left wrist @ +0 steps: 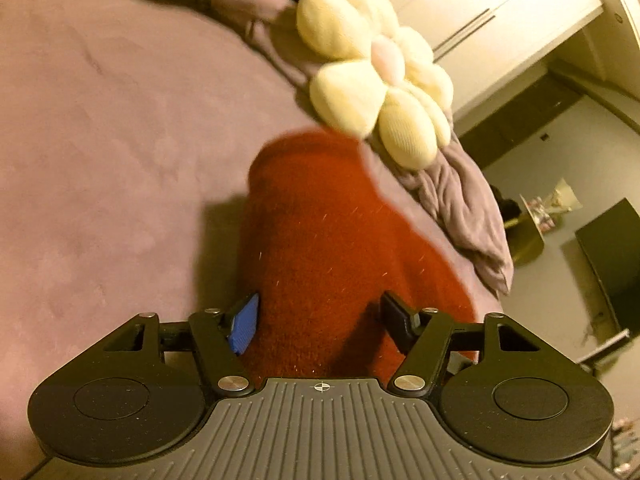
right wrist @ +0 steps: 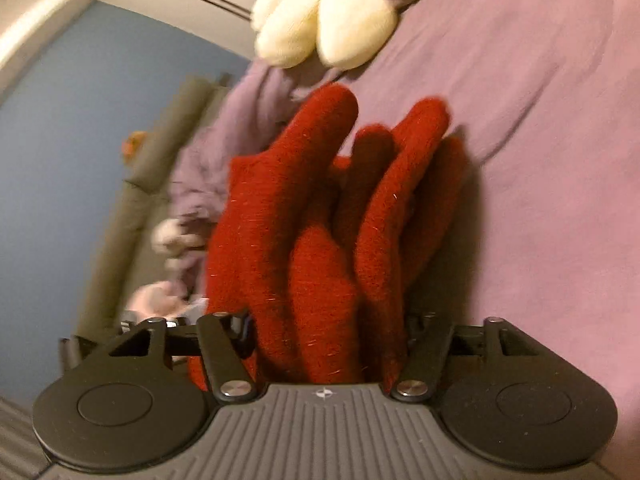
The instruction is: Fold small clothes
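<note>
Both pairs of jaws stand a good way apart with red wool between them: the left gripper (left wrist: 320, 326) has the cuff end of the red glove (left wrist: 320, 240) filling the gap between its blue pad and black pad, and the right gripper (right wrist: 326, 334) has the finger end of the same red glove (right wrist: 320, 220) bunched between its fingers, though from either view I cannot tell whether the pads truly pinch the wool. The glove's fingers fan upward from the right gripper, the cloth raised above the bed and casting a shadow on it. Just beyond the glove, near the bed's far edge, lies a cream flower-shaped cushion (left wrist: 376, 76) with a pale pink centre, resting on a rumpled mauve blanket (left wrist: 468, 208) that spills over the edge. Underneath is a smooth mauve bedsheet (left wrist: 100, 140). Past the bed stand pale wardrobe doors (left wrist: 480, 12) on one side and a blue wall (right wrist: 80, 120) on the other
</note>
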Available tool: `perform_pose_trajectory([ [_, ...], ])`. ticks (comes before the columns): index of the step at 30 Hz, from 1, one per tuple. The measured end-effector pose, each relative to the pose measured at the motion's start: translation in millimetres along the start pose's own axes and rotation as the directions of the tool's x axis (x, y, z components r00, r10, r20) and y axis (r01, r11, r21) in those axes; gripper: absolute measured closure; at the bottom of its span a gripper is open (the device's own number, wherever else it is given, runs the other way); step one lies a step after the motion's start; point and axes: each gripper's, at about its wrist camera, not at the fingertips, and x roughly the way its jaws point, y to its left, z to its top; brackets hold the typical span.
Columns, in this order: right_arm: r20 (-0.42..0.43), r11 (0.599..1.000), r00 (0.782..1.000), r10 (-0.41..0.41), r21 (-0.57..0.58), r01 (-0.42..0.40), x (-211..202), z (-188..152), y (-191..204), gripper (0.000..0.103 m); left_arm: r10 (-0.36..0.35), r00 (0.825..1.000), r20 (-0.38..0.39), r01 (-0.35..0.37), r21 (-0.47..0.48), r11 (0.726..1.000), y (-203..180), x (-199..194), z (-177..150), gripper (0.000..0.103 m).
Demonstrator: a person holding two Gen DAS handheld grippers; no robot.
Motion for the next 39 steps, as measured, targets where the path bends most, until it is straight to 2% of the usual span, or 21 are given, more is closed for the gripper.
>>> perform_pose_trajectory([
  [1, 0.056, 0.997, 0.997, -0.06, -0.036, 0.062, -12, 3, 9, 0.035, 0.019, 0.999, 0.037, -0.02, 0.017, 1.0, -6, -2, 6, 0.021],
  [2, 0.128, 0.988, 0.984, -0.124, -0.071, 0.134, -24, 6, 20, 0.035, 0.039, 0.996, 0.077, -0.042, 0.037, 0.998, -14, -5, 11, 0.016],
  [3, 0.208, 0.973, 0.961, -0.182, -0.103, 0.207, -33, 10, 34, 0.037, 0.062, 0.992, 0.108, -0.068, 0.06, 0.996, -21, -7, 16, 0.013],
  [4, 0.257, 0.966, 0.948, -0.186, -0.129, 0.225, -38, 10, 48, 0.039, 0.099, 0.985, 0.14, -0.111, 0.082, 0.99, -31, -6, 23, 0.013],
  [5, 0.266, 0.965, 0.948, -0.175, -0.146, 0.219, -36, 13, 60, 0.047, 0.138, 0.978, 0.157, -0.155, 0.097, 0.983, -39, -1, 30, 0.012],
  [6, 0.245, 0.962, 0.955, -0.169, -0.168, 0.214, -24, 16, 76, 0.053, 0.179, 0.971, 0.159, -0.197, 0.105, 0.975, -45, 5, 38, 0.011],
  [8, 0.177, 0.943, 0.962, -0.209, -0.223, 0.246, 11, 22, 99, 0.059, 0.24, 0.962, 0.129, -0.257, 0.131, 0.958, -55, 25, 52, 0.011],
  [10, 0.142, 0.921, 0.953, -0.268, -0.251, 0.297, 51, 28, 112, 0.063, 0.317, 0.944, 0.09, -0.328, 0.166, 0.93, -61, 53, 63, 0.011],
  [13, 0.143, 0.871, 0.913, -0.383, -0.275, 0.408, 85, 41, 111, 0.063, 0.4, 0.917, 0.008, -0.392, 0.216, 0.894, -61, 105, 66, 0.012],
  [14, 0.143, 0.843, 0.888, -0.438, -0.278, 0.461, 96, 46, 105, 0.066, 0.429, 0.903, -0.019, -0.412, 0.246, 0.877, -60, 120, 64, 0.014],
  [15, 0.134, 0.831, 0.873, -0.469, -0.269, 0.487, 98, 49, 98, 0.066, 0.469, 0.882, -0.043, -0.442, 0.268, 0.856, -58, 138, 62, 0.013],
  [17, 0.095, 0.847, 0.878, -0.47, -0.233, 0.479, 105, 53, 79, 0.066, 0.494, 0.865, -0.091, -0.452, 0.288, 0.844, -55, 162, 57, 0.011],
  [18, 0.087, 0.846, 0.877, -0.473, -0.235, 0.479, 108, 56, 75, 0.066, 0.516, 0.851, -0.101, -0.467, 0.304, 0.83, -55, 171, 56, 0.01],
  [23, 0.084, 0.844, 0.871, -0.484, -0.219, 0.49, 125, 66, 57, 0.067, 0.579, 0.804, -0.134, -0.519, 0.316, 0.794, -50, 200, 64, 0.004],
  [25, 0.099, 0.834, 0.863, -0.495, -0.223, 0.504, 134, 67, 54, 0.067, 0.594, 0.793, -0.136, -0.537, 0.305, 0.786, -44, 207, 66, 0.001],
  [31, 0.159, 0.827, 0.865, -0.476, -0.252, 0.502, 138, 64, 48, 0.066, 0.594, 0.799, -0.091, -0.554, 0.271, 0.787, -47, 201, 58, 0.0],
  [32, 0.173, 0.827, 0.867, -0.467, -0.26, 0.498, 134, 61, 51, 0.065, 0.581, 0.808, -0.096, -0.542, 0.267, 0.797, -48, 193, 58, 0.0],
  [35, 0.183, 0.833, 0.875, -0.448, -0.269, 0.482, 107, 52, 67, 0.061, 0.456, 0.88, -0.135, -0.421, 0.225, 0.879, -50, 149, 59, 0.0],
  [37, 0.216, 0.826, 0.88, -0.422, -0.308, 0.472, 76, 34, 85, 0.055, 0.406, 0.91, -0.087, -0.374, 0.25, 0.893, -54, 105, 47, 0.0],
  [39, 0.253, 0.818, 0.89, -0.38, -0.357, 0.451, 38, 3, 97, 0.048, 0.383, 0.924, -0.019, -0.36, 0.299, 0.884, -59, 60, 23, 0.0],
])
